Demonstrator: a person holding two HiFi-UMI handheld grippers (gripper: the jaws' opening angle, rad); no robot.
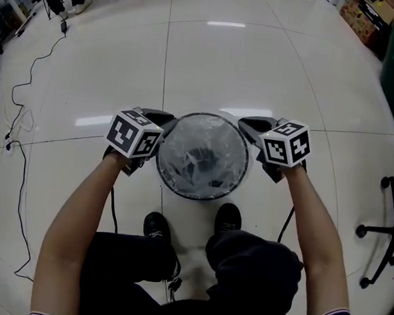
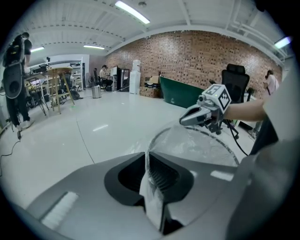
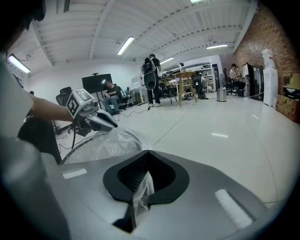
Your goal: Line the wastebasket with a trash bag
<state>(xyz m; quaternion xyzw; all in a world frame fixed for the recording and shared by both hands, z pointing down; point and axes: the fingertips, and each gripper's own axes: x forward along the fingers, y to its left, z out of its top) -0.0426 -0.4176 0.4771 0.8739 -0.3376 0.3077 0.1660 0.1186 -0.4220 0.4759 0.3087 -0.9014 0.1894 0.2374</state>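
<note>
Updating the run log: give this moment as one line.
left gripper: shut on trash bag | right gripper: shut on trash bag | bag spread across wastebasket rim

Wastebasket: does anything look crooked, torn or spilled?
Nothing stands out. The wastebasket stands upright with the clear trash bag inside. The left hand-held gripper and right hand-held gripper each pinch its edge at opposite sides.

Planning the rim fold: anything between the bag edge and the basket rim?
Nothing visible. The left tool and right tool are each shut on the bag at the rim, on opposite sides of the basket; the rest of the bag is inside it.
</note>
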